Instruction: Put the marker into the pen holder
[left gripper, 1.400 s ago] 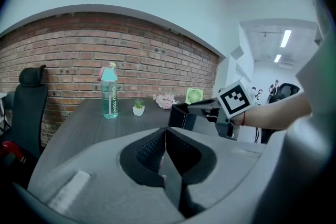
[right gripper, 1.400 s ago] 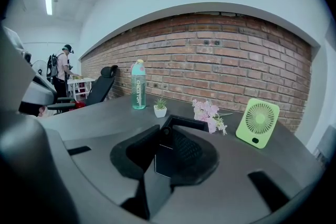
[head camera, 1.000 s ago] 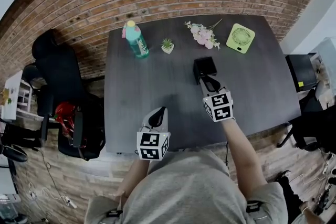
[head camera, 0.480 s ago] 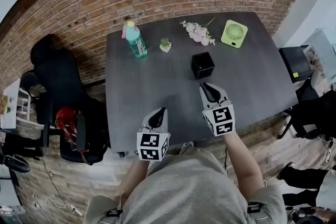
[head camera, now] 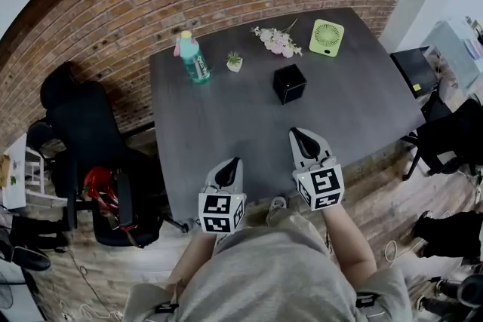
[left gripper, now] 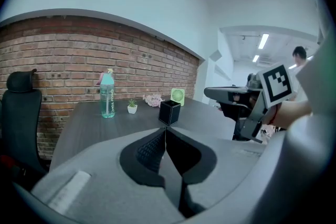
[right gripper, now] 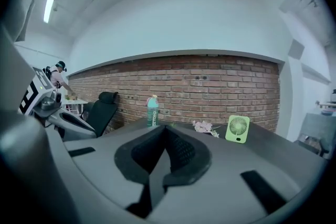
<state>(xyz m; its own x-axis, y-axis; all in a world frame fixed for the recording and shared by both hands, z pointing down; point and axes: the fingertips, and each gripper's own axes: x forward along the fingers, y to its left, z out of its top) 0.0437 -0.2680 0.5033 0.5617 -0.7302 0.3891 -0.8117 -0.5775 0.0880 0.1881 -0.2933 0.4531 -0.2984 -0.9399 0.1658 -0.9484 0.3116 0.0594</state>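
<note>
The black cube pen holder [head camera: 290, 83] stands upright near the middle of the dark table [head camera: 362, 102]; it also shows in the left gripper view [left gripper: 169, 112]. No marker shows in any view. My left gripper [head camera: 229, 163] hovers over the table's near edge, jaws shut together with nothing between them [left gripper: 165, 131]. My right gripper [head camera: 300, 134] is held over the near part of the table, well short of the holder, also shut and empty [right gripper: 165, 129].
Along the far edge stand a teal bottle [head camera: 193, 56], a small potted plant [head camera: 235, 62], pink flowers [head camera: 275, 41] and a green fan [head camera: 326, 38]. A black office chair [head camera: 83, 132] stands left of the table; another chair [head camera: 453, 136] stands at the right.
The right gripper has drawn back from the pen holder toward the table's near edge. The whole view has backed away from the table; the left gripper stays low by the edge.
</note>
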